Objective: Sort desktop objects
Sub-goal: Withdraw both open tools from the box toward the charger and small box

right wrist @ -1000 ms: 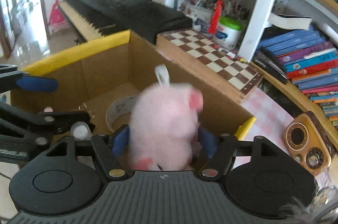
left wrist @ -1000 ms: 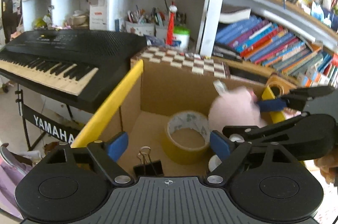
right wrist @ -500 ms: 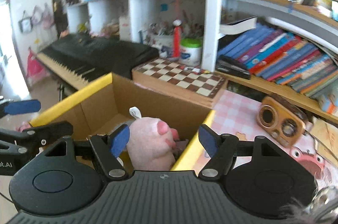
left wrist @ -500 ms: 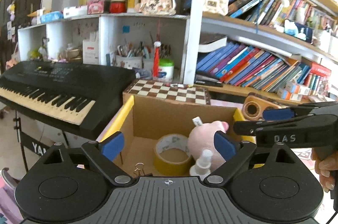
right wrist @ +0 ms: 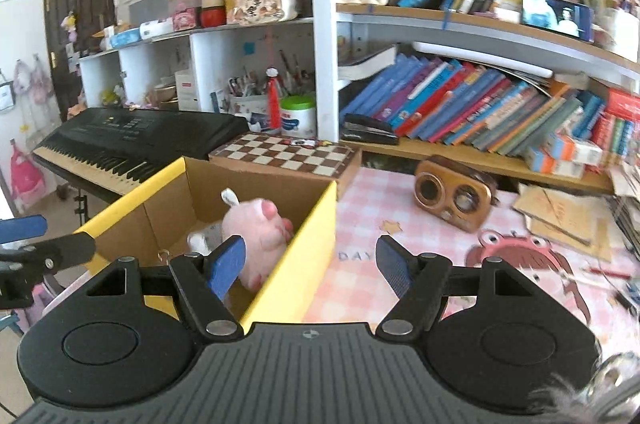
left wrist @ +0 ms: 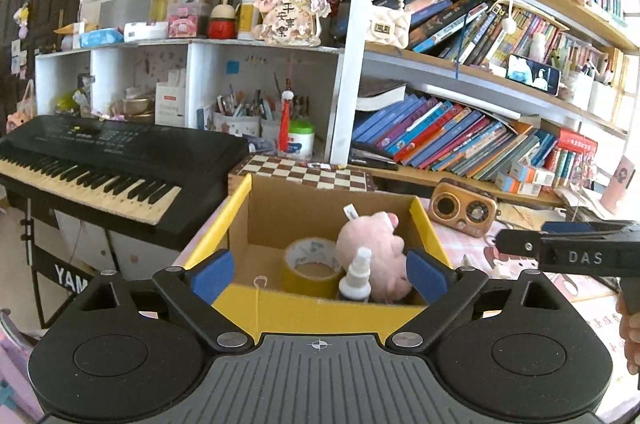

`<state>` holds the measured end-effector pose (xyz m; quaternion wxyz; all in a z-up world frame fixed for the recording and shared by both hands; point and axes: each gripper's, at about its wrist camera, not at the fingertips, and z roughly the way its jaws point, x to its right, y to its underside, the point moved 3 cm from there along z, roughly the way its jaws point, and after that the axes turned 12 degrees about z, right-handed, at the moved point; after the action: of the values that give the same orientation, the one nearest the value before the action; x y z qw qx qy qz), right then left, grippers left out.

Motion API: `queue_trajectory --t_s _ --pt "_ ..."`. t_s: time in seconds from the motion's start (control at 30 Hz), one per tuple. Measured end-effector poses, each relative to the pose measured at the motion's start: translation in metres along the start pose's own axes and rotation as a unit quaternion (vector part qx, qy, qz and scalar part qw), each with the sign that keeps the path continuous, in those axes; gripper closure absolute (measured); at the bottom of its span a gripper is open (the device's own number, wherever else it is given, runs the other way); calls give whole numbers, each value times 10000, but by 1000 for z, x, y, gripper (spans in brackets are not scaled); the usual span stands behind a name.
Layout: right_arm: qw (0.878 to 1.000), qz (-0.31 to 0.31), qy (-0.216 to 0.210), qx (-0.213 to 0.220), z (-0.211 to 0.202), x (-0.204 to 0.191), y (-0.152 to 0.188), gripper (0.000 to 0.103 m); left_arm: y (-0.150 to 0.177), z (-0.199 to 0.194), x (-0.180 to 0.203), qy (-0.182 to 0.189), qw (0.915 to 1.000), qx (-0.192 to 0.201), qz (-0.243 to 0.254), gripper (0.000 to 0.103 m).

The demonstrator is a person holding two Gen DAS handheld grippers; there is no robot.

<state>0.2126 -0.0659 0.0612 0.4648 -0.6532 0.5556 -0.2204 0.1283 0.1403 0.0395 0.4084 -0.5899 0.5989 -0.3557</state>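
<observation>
A cardboard box (left wrist: 320,308) with yellow flaps stands on the desk. Inside lie a pink plush pig (left wrist: 374,248), a roll of yellow tape (left wrist: 310,264) and a small white spray bottle (left wrist: 356,280). My left gripper (left wrist: 318,274) is open and empty, above the box's near edge. My right gripper (right wrist: 310,266) is open and empty, over the box's right wall (right wrist: 296,264), with the pig (right wrist: 256,236) to its left. The right gripper also shows at the right of the left wrist view (left wrist: 560,248).
A wooden retro radio (right wrist: 454,197) sits on the pink checked mat (right wrist: 400,207). A chessboard box (right wrist: 286,155) stands behind the box, a black keyboard (left wrist: 100,159) to the left. Bookshelves (right wrist: 480,111) run along the back; papers (right wrist: 560,220) lie at right.
The right gripper has let go of the pink pig, which now lies in the box. Both grippers have pulled back and up, away from the box.
</observation>
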Motion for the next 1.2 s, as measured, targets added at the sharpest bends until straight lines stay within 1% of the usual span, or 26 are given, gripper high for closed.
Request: queue_trajectory --t_s 0.23,0.43,0.63,0.97,1.2 --pt "9992 282 278 12 -37 6 32 33 18 -27 -1 44 10000 -81 -6 8" --pt "9988 260 401 -56 -63 4 61 33 35 -46 4 137 9997 -197 25 8" --pt "9986 277 416 -180 -82 -1 86 33 50 -64 9 222 9993 -301 37 8" --pt "9976 259 385 -514 -105 -14 131 33 74 -87 25 400 9982 -434 121 8" --pt "9979 109 326 -553 -115 -26 142 31 86 -94 34 573 9963 -588 238 8"
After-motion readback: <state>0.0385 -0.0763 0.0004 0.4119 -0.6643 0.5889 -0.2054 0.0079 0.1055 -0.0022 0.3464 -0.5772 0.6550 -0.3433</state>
